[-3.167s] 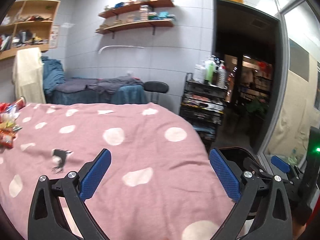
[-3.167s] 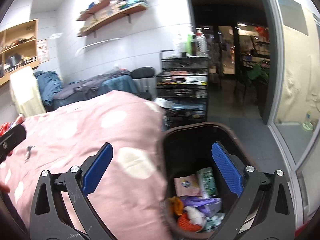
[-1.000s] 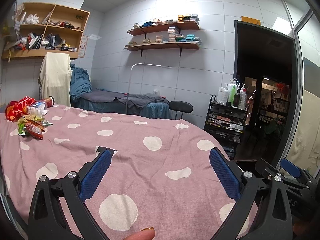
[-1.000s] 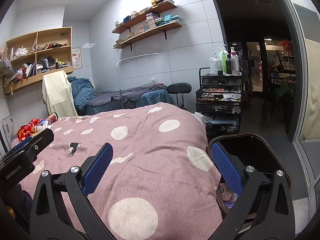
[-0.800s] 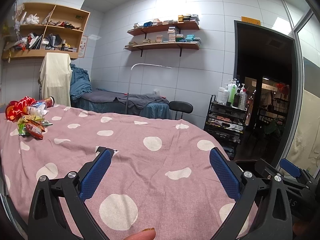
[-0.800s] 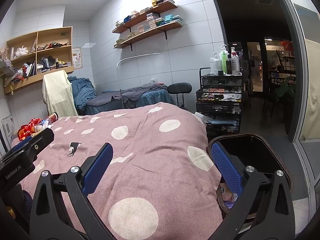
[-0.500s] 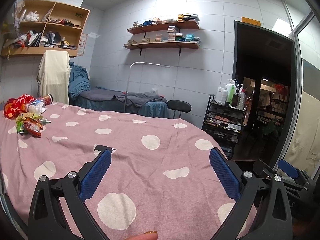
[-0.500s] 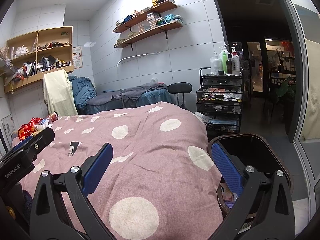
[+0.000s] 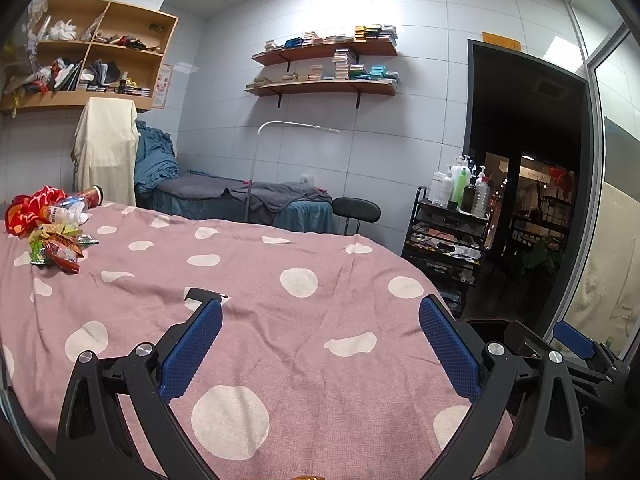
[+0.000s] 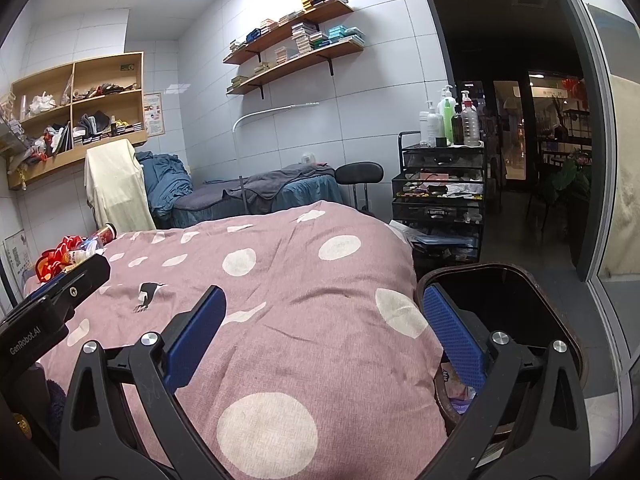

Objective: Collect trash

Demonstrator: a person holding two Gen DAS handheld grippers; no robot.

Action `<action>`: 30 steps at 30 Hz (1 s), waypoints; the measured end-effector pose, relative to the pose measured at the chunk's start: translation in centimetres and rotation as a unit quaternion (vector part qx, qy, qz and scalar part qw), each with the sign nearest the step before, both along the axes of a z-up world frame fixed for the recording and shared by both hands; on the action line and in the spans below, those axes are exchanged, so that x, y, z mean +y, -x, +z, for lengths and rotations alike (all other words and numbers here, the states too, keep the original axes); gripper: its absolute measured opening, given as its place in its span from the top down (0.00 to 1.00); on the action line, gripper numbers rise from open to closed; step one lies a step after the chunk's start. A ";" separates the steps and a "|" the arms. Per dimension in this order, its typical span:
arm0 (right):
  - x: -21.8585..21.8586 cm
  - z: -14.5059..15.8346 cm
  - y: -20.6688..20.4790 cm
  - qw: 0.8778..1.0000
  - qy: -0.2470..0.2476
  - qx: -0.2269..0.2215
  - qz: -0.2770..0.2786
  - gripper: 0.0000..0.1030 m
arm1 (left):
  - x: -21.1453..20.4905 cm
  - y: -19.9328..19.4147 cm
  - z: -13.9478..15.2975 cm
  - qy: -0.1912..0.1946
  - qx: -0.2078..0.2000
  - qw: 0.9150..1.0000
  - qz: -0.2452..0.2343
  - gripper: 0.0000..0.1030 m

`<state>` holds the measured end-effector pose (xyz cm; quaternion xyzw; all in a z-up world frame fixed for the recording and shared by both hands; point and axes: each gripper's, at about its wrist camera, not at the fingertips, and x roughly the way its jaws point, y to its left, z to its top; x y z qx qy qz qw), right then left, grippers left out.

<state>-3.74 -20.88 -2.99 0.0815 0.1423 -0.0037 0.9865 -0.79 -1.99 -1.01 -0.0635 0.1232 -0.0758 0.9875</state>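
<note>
Trash (image 9: 52, 236) is seen heaped at the far left of the bed (image 9: 304, 352): a red crumpled wrapper, snack packets, a small bottle and a red can lying close together on the dotted pink cover. A dark bin (image 10: 516, 304) stands on the floor just beside the bed's right edge, and some wrappers can be made out low inside it, so part of the job is judged done. The far pile is untouched and is what remains. The left gripper (image 9: 318, 334) is held spread wide with nothing between its blue pads, low over the near part of the cover. The right gripper (image 10: 324, 334) is likewise spread and empty, its right finger in front of the bin's rim, well apart from the pile
</note>
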 end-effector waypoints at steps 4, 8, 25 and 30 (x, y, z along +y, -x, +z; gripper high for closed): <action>-0.1 0.0 -0.3 1.000 -0.003 0.005 0.000 0.05 | 0.0 -0.2 -0.2 0.003 0.008 1.000 -0.002 0.05; -0.2 0.0 -0.4 1.000 -0.004 0.007 -0.002 0.05 | -0.1 -0.3 -0.4 0.000 0.016 1.000 -0.003 0.05; -0.4 -0.1 -0.5 1.000 -0.004 0.013 -0.005 0.05 | -0.3 -0.6 -0.8 -0.005 0.030 1.000 -0.008 0.05; -0.4 -0.2 -0.5 1.000 -0.004 0.013 -0.004 0.05 | -0.3 -0.6 -0.7 -0.006 0.029 1.000 -0.008 0.05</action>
